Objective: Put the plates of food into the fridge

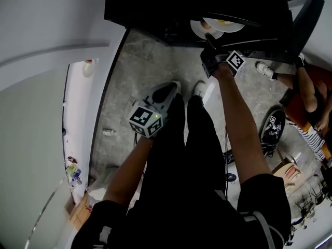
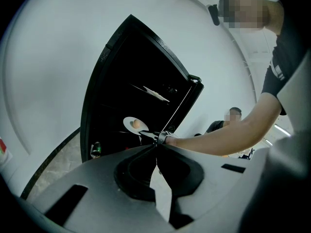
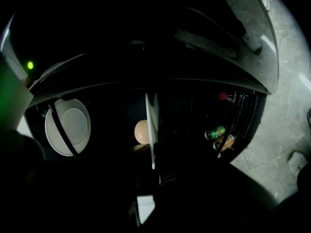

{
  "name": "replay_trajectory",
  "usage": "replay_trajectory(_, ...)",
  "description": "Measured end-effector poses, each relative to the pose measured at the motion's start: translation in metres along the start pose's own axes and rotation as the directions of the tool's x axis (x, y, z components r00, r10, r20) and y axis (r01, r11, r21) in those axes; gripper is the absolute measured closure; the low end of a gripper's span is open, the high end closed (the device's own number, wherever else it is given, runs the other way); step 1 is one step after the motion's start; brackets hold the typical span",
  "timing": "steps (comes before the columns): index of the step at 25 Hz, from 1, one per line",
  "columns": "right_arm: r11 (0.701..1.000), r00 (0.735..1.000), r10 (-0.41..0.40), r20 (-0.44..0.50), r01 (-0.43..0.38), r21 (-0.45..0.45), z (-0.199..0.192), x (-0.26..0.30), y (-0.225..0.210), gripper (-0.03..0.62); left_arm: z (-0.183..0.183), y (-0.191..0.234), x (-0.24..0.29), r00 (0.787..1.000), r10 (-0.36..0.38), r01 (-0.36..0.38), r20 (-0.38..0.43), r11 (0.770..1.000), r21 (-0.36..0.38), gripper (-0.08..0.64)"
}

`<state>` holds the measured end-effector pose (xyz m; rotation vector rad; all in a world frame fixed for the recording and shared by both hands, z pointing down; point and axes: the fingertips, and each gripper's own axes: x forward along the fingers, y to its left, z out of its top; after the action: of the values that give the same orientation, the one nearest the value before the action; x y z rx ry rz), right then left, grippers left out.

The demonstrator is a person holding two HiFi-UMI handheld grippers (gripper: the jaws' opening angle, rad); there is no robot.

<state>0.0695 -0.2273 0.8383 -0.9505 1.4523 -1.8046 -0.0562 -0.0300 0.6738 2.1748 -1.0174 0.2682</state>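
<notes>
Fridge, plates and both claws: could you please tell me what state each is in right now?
Fridge: door open.
Plate with food: gripped at its rim, reaching into the fridge.
Second plate: lying inside the fridge.
Right claw: shut on the plate with food.
Left claw: shut, empty, away from the fridge.

White plate (image 3: 151,125) with round pale food (image 3: 141,131) inside open black fridge (image 2: 116,91); second plate (image 3: 68,127) alongside.

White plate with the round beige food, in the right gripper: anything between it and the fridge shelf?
Nothing visible. The black fridge stands open; the white plate, clamped edge-on in the right gripper, is at its opening. A second white plate sits on a shelf, apart from it.
</notes>
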Motion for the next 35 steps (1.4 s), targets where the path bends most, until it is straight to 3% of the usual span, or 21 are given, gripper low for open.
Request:
replay_trajectory(6, 0.999, 1.0, 0.019, 0.023, -0.02, 0.036, 0.002, -0.003, 0.006, 0.552, 0.003, -0.003, 0.001, 1.0, -0.003, 0.003, 0.001, 1.0, 0.0, 0.538)
replay_trajectory(10, 0.999, 1.0, 0.008, 0.022, -0.009, 0.034, 0.003, -0.006, 0.006, 0.48, 0.004, -0.007, 0.003, 1.0, -0.01, 0.01, 0.0, 1.0, 0.006, 0.538)
replay_trajectory(12, 1.0, 1.0, -0.005, 0.021, 0.004, 0.031, 0.003, -0.009, 0.006, 0.474, 0.004, -0.008, 0.003, 1.0, -0.013, 0.013, 0.0, 1.0, 0.009, 0.538)
replay_trajectory(20, 0.997, 0.999, -0.033, -0.027, 0.031, -0.066, -0.004, -0.038, 0.026, 0.468, 0.016, -0.018, 0.002, 1.0, -0.02, 0.02, 0.016, 1.0, 0.016, 0.538)
replay_trajectory(28, 0.982, 0.995, 0.024, -0.097, -0.042, -0.182, -0.017, -0.063, 0.076, 0.468, 0.024, -0.025, -0.001, 0.999, -0.028, 0.028, 0.021, 0.999, 0.019, 0.538)
replay_trajectory(35, 0.978, 0.991, 0.053, -0.123, -0.077, -0.194, -0.027, -0.085, 0.108, 0.469, 0.036, -0.033, -0.004, 0.999, -0.033, 0.032, 0.033, 0.999, 0.032, 0.538)
